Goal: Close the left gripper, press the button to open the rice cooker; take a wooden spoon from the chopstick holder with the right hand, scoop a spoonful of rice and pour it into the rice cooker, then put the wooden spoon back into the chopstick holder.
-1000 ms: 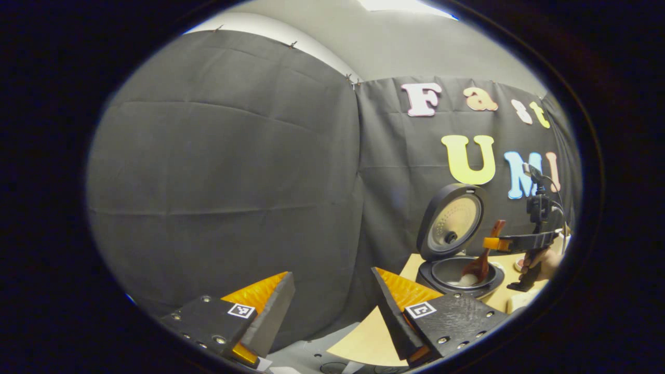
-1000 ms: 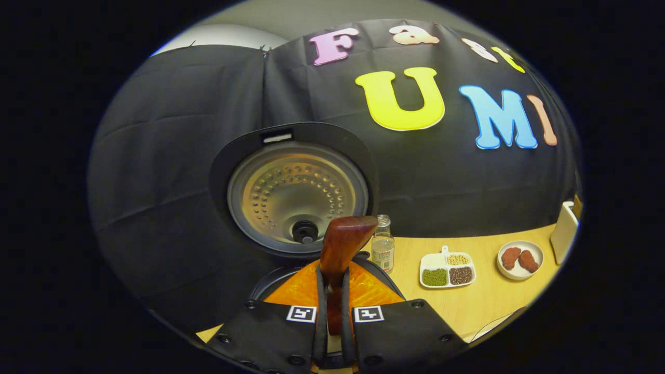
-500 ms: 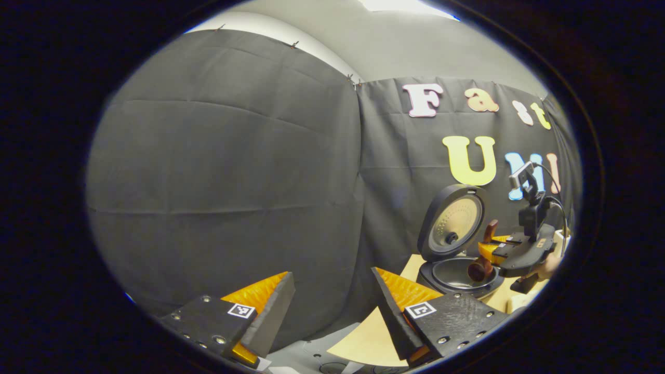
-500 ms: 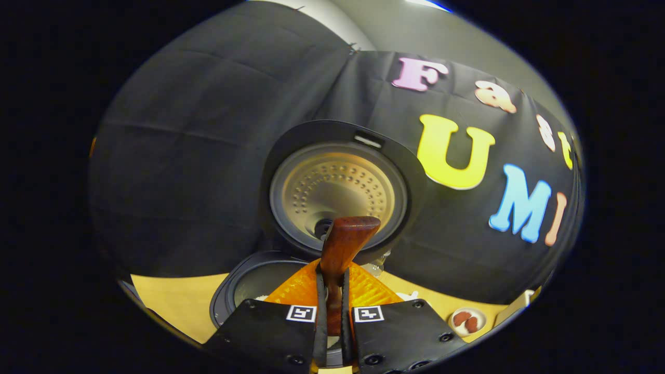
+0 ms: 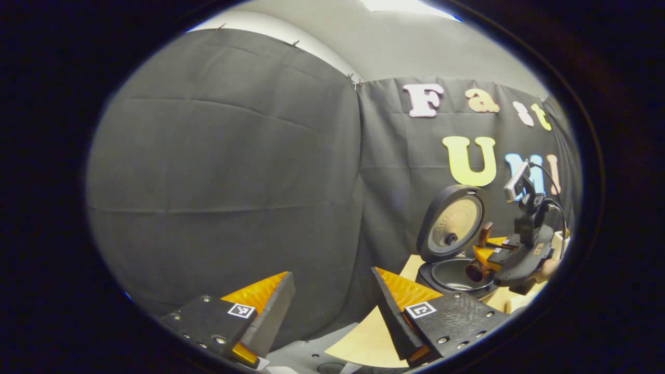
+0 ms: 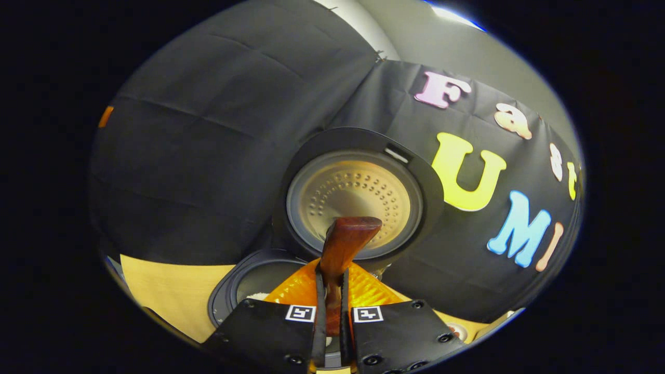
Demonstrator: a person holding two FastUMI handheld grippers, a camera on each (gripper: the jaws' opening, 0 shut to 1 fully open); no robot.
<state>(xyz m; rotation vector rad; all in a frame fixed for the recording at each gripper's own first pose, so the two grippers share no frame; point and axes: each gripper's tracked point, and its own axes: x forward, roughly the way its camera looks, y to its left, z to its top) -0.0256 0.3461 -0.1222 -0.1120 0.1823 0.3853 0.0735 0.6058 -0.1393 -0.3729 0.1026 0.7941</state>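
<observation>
Tabletop (image 6: 171,291) rice cooker (image 6: 358,202) gapes; right tongs (image 6: 330,311) clamp reddish-brown wooden spoon (image 6: 344,241); left tongs (image 5: 332,306) wide.

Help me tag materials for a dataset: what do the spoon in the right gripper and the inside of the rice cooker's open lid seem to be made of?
Wooden spoon: reddish-brown wood with a smooth, glossy finish, likely varnished; highlights show along its handle end.
Inner lid plate: probably brushed metal, matte silvery-gold sheen with rows of embossed dimples. The dark surround of the rice cooker lid looks like plastic.
</observation>
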